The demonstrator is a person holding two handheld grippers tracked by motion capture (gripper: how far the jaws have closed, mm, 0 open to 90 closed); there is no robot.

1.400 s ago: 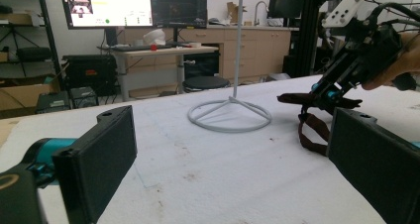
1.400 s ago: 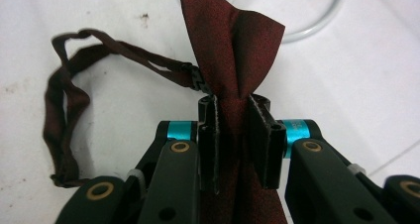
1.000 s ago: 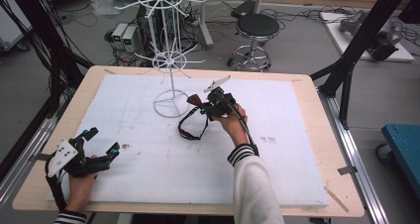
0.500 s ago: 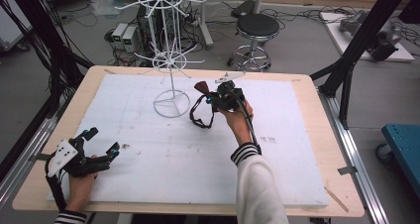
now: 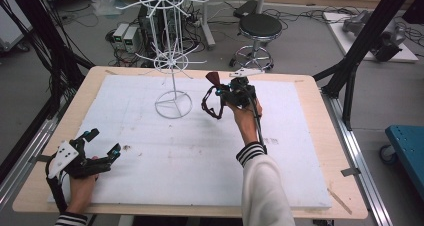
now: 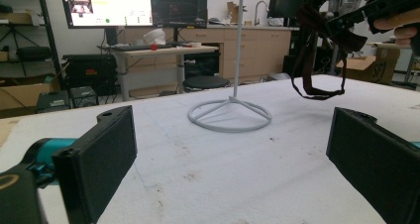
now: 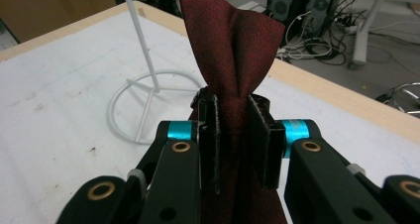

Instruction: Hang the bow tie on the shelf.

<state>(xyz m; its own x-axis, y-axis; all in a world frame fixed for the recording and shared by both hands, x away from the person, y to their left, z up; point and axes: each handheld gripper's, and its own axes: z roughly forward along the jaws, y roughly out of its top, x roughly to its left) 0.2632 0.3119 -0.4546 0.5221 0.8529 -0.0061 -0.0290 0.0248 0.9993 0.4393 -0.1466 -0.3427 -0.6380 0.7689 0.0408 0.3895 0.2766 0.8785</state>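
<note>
left gripper (image 5: 102, 145) sits near the tabletop's front left corner, jaws wide apart with nothing between them, and it hasn't budged over the last second. its own view looks across the white foam mat (image 5: 165, 161) toward the ring base of the stand.

further in, toward the far edge and a little right of centre, the right gripper (image 5: 216, 90) has changed place: a second ago it was lower and closer to the middle of the mat, and since then it has lifted and drifted toward the far edge. its jaws are clamped tight on a dark red bow tie (image 7: 233, 35), the fabric bunched up between the pads in the right gripper view. the tie's black neck strap (image 5: 210, 106) hangs in a loop beneath, now clear of the mat rather than trailing on it.

just to its left stands the white wire display stand (image 5: 170, 61), its lower ring of prongs about level with the tie.

to my eye the tie is being carried up to hang on one of those prongs; the strap loop looks free to be hooked over.
</note>
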